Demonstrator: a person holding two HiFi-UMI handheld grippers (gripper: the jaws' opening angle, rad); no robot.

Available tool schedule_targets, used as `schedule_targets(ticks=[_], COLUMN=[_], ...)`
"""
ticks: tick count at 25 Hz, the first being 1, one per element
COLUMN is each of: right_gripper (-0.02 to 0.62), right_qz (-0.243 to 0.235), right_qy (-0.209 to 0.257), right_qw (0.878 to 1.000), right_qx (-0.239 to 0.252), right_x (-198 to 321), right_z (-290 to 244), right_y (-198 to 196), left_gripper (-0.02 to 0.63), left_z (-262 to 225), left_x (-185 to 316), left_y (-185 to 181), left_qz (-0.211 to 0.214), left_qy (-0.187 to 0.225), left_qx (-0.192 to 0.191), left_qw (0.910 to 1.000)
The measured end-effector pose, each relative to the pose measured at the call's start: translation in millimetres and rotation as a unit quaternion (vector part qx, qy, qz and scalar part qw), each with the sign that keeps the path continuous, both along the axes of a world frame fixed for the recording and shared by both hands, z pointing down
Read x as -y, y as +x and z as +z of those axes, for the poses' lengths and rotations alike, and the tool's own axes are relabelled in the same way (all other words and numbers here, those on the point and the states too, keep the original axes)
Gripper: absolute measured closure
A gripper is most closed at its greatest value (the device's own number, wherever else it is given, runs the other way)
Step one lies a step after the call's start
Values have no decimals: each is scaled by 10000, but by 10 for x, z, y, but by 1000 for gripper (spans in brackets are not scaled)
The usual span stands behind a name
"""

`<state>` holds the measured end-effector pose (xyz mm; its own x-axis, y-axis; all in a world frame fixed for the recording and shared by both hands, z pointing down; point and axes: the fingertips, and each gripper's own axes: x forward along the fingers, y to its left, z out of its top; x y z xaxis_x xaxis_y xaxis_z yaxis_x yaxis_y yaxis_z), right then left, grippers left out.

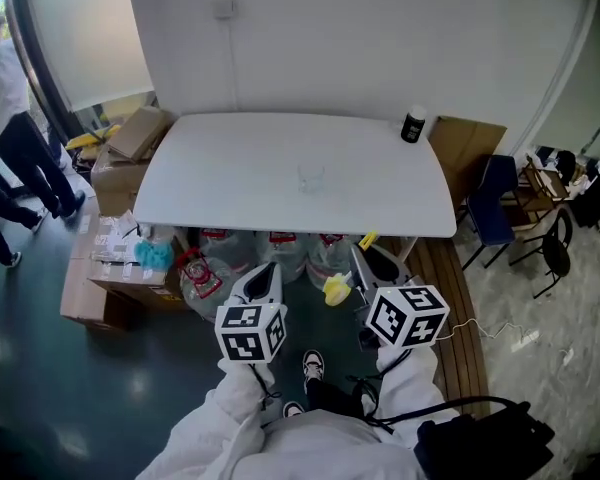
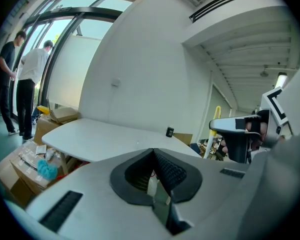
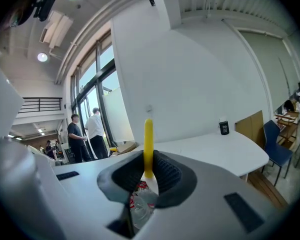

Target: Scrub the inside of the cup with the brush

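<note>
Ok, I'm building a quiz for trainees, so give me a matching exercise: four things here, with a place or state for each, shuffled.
1. cup
2. black container
3. brush
4. left claw

a. shut, nothing in it
b. middle of the table
c. gripped in the right claw
d. table's far right corner

Pairs: 1-b, 2-d, 3-c, 4-a
</note>
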<state>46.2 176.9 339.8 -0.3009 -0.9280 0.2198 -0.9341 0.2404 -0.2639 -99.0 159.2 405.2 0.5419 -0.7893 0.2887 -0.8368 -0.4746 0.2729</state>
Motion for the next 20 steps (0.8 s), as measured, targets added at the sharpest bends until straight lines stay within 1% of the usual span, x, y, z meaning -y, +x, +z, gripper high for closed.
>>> schedule_targets(ticks=[5,12,20], right_gripper=[491,491,491], right_qz=[-118,-204,-265], right_qy=[3,2,-38], right_qw=[9999,9998,9996], right_qx=[-26,-6,59], right_x=[554,1304,1876], right_z=[-27,-85,-51], right_y=[128,367,605], left_gripper=[600,600,600], left_z=[-39,-61,-57], left_x=[543,1246,1828], left_y=[140,395,651], left_qz=[-89,-116,-117], left_qy=[15,-3,-18], left_qx=[-38,28,82], left_qw=[10000,9999,9999])
